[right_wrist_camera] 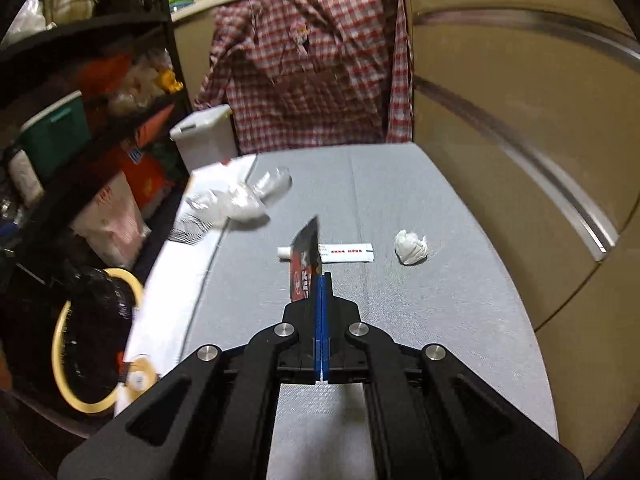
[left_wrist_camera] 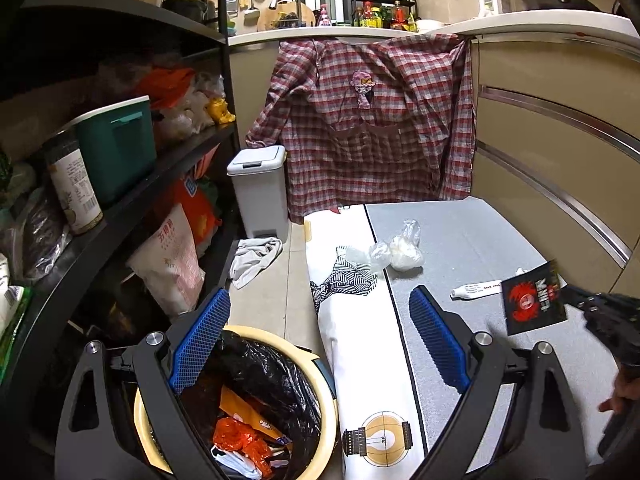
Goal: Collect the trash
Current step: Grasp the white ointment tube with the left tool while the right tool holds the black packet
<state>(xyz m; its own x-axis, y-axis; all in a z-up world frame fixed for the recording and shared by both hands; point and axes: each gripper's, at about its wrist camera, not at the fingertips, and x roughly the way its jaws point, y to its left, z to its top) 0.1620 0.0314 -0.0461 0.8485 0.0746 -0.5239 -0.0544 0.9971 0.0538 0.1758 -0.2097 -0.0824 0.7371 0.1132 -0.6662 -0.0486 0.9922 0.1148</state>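
Note:
My left gripper [left_wrist_camera: 320,336] is open and empty, held above the yellow bin [left_wrist_camera: 328,412] with a black liner and trash inside, left of the grey table [left_wrist_camera: 480,240]. My right gripper [right_wrist_camera: 322,276] is shut on a black-and-red wrapper [right_wrist_camera: 305,260], lifted above the table; the wrapper also shows in the left wrist view [left_wrist_camera: 534,298]. On the table lie a white tube [right_wrist_camera: 348,251], a crumpled white tissue [right_wrist_camera: 411,247] and a clump of clear plastic bags [right_wrist_camera: 244,198]. The bin shows in the right wrist view [right_wrist_camera: 60,344] at lower left.
A black shelf rack [left_wrist_camera: 120,208] full of bags and boxes stands at left. A white pedal bin [left_wrist_camera: 260,188] and a rag [left_wrist_camera: 256,258] are on the floor behind. A plaid shirt [left_wrist_camera: 372,120] hangs from the counter. Beige cabinets [right_wrist_camera: 520,160] flank the table's right.

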